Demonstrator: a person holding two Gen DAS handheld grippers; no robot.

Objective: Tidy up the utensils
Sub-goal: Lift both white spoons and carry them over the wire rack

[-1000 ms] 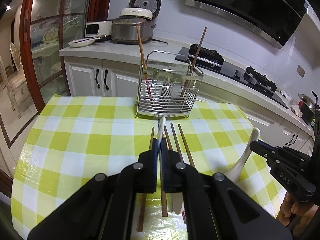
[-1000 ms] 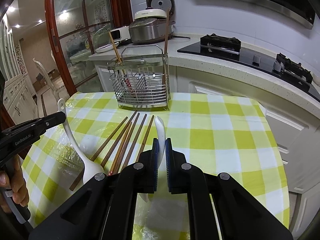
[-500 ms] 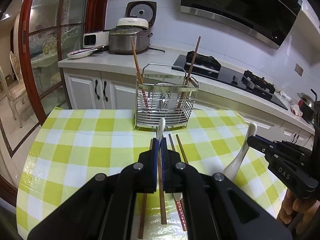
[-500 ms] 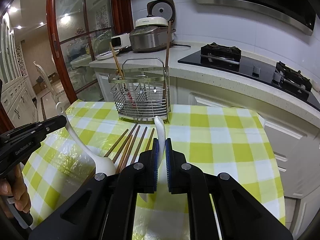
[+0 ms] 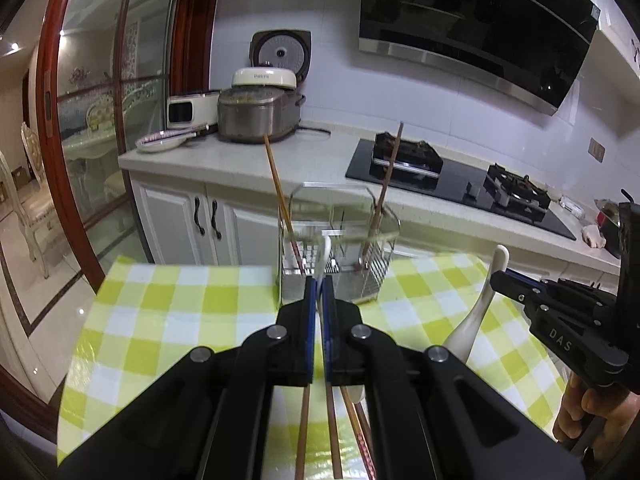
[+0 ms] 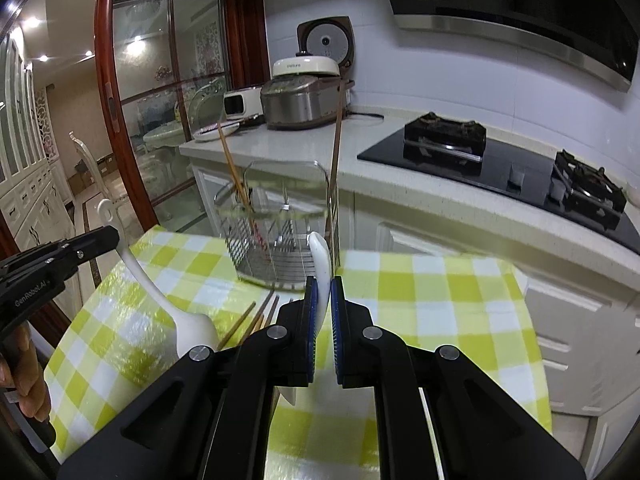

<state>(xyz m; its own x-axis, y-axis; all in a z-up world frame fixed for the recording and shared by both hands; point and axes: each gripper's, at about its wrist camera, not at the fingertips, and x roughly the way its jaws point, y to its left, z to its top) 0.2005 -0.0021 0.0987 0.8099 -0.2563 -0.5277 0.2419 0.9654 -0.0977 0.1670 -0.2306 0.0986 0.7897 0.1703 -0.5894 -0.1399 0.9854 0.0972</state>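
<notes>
Kitchen cabinets, a black hob [image 5: 456, 176] and a rice cooker [image 5: 258, 114] line the back wall, and in front of them a counter [image 5: 168, 312] with a yellow-green checked cloth carries the utensils. Near its far edge stands a wire rack [image 5: 340, 248], blurred in both views, with one chopstick [image 5: 278, 184] leaning in its left part and a darker one [image 5: 386, 184] in its right.

Each claw pinches a white spoon by the handle, bowl hanging low. In the left wrist view the left claw [image 5: 319, 284] is pressed together on a spoon handle [image 5: 325, 254] that pokes up in front of the rack. The right claw [image 5: 498, 278] enters at the right of that view, holding its spoon [image 5: 476, 312] above the cloth. From the right wrist view, the right claw [image 6: 323, 286] grips its own handle [image 6: 321, 258] near the rack, while the left claw [image 6: 110, 238] holds the other spoon [image 6: 160, 300] at the left.

Loose brown chopsticks [image 5: 332, 432] lie on the cloth beneath the left claw, side by side, pointing toward the rack.
</notes>
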